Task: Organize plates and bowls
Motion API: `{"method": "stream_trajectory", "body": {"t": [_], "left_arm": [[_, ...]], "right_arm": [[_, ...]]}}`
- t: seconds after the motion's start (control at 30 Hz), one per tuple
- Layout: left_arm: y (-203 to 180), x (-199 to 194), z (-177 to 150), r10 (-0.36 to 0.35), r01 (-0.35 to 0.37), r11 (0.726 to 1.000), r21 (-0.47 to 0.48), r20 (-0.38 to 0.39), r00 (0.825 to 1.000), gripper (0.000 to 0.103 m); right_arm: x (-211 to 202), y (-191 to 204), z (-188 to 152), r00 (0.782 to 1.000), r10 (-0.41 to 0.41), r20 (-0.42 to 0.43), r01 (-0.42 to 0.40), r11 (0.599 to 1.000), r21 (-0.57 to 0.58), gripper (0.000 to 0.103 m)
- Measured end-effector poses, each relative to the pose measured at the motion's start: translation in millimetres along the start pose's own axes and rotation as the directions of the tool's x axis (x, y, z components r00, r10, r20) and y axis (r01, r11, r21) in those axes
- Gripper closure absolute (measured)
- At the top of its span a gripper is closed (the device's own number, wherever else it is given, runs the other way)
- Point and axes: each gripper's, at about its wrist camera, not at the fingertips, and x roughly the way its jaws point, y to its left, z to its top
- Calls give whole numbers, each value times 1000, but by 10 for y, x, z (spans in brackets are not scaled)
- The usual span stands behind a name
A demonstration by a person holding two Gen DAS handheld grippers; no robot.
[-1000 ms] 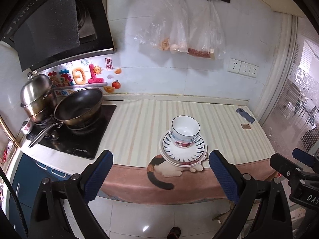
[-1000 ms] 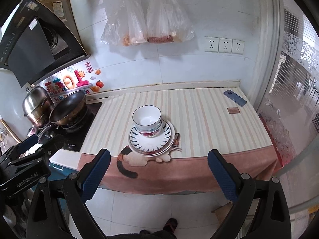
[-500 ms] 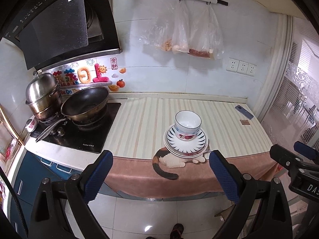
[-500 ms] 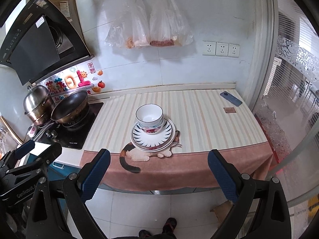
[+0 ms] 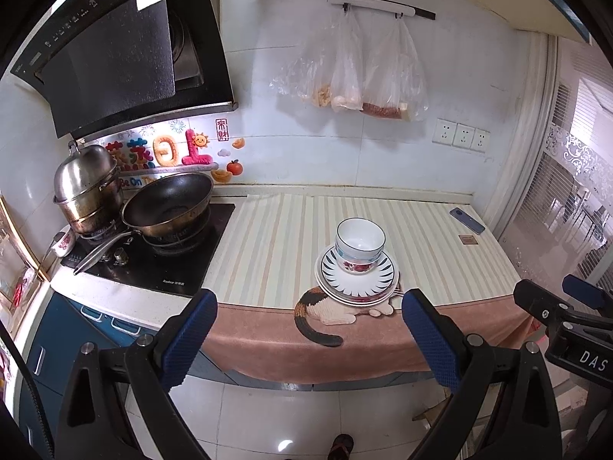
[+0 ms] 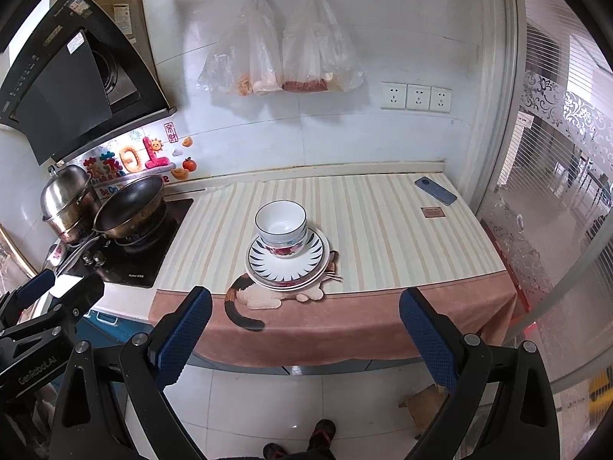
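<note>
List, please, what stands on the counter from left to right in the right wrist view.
Steel steamer pot → black wok → stacked bowls on the plates → small brown card → blue phone.

A white ceramic bowl with a thin dark rim line [image 5: 360, 238] sits upright and empty, nested in a second white bowl with a red floral band [image 5: 354, 265] whose side shows below it. Both rest in the middle of a white plate with dark blue radiating strokes [image 5: 377, 281], which lies flat on more plates stacked beneath it [image 5: 364, 299]; I cannot tell how many. The whole stack stands near the front edge of my striped cloth-covered table [image 5: 276, 253], partly over the cat picture printed on the cloth.
</note>
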Motion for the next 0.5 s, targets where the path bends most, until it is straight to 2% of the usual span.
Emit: {"method": "stream_trajectory", "body": {"t": [0.5], "left_arm": [[29, 20, 50, -9, 8, 1000, 9, 9, 1000, 4]], "right_arm": [[27, 19, 2, 1000, -7, -2, 7, 1000, 3, 3]]}}
